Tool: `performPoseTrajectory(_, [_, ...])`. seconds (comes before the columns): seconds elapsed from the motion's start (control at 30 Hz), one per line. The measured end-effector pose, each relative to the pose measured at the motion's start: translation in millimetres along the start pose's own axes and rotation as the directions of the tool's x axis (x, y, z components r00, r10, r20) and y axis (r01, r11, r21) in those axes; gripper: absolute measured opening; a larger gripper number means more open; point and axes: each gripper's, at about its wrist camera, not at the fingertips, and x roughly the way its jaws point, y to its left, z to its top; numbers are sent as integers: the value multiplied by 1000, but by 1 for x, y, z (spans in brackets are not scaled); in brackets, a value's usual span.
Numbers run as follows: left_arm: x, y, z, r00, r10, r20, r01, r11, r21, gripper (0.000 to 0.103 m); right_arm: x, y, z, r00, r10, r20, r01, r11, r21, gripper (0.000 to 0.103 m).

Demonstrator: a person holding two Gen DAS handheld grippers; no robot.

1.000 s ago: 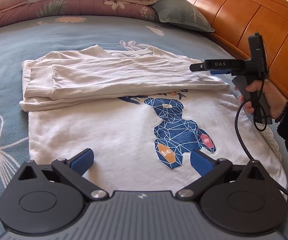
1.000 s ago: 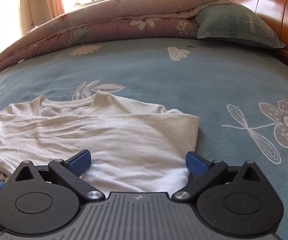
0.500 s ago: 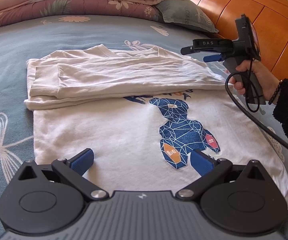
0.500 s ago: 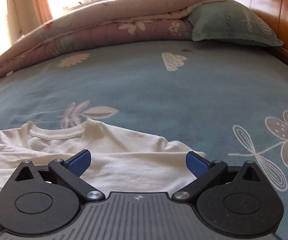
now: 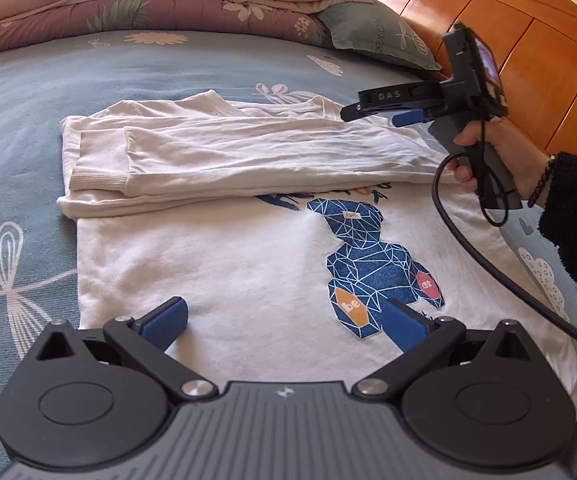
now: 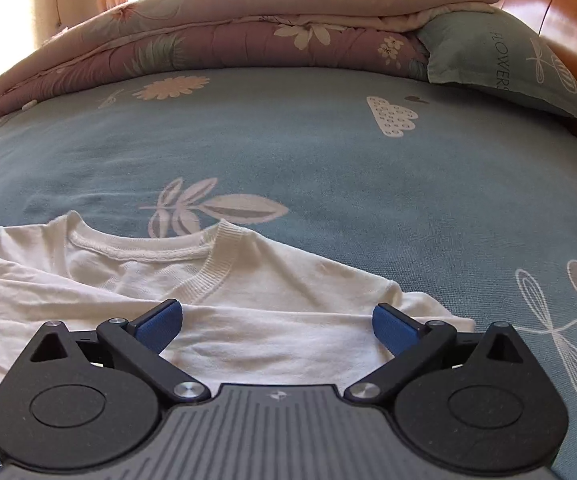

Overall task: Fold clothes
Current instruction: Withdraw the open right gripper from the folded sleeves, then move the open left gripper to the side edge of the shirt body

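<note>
Hovering nearest, spread wide and empty over the hem: left gripper [image 5: 284, 320]. Lying flat beyond on the blue bedspread [image 5: 28, 92], sleeves folded across: white sweatshirt [image 5: 228, 264]. Hanging over its far shoulder, likewise gaping: right gripper [image 6: 276, 322].

- "DAS" stands in pale letters on the black upper finger of the right gripper [image 5: 384, 110].
- "be" and "ar" sit in orange and red patches on the white shirt [image 5: 224, 264]'s blue bear print [image 5: 372, 260].
- "FLOWERS" runs down the grey-green pillow [image 6: 500, 56].
</note>
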Motion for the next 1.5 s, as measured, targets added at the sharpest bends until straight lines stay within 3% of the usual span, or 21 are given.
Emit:
performPoseTrajectory(0.2, [-4,1,-2,1000,6,4,-6,1000,-6,102,-50,12,-22,997,72,-19,-73,993,-89,103])
performPoseTrajectory(0.37, [-3,2,-3,1000,8,-4,-9,1000,-9,102,-48,-7,-51,993,60,-102,-61,998,-6,103])
performPoseTrajectory(0.5, [-6,2,-3,1000,13,1,-13,1000,-6,102,-76,-12,-53,994,94,-61,-87,991,100,103])
performPoseTrajectory(0.6, [-7,3,-4,1000,21,-1,-21,1000,-6,102,-104,-2,-61,991,133,-29,-130,988,80,103])
performPoseTrajectory(0.77, [-11,2,-8,1000,19,-2,-18,1000,10,102,-129,15,-99,985,152,-83,-151,988,21,103])
performPoseTrajectory(0.97, [-9,2,-14,1000,16,-9,-16,1000,19,102,-142,31,-158,978,144,-154,-149,989,-23,103])
performPoseTrajectory(1.07, [-9,1,-18,1000,14,0,-14,999,45,102,-148,40,-176,992,77,-102,-84,994,-67,103])
performPoseTrajectory(1.17, [-14,3,-19,1000,3,2,-3,998,57,102,-152,42,-182,997,43,-67,-46,998,-36,103])
performPoseTrajectory(1.37, [-34,38,-16,996,14,91,-8,998,-70,102,-154,40,-188,999,46,-24,-46,999,-22,103])
performPoseTrajectory(1.5, [-27,85,-10,989,-46,140,85,954,-286,102,-155,36,-191,998,68,6,-68,998,5,103])
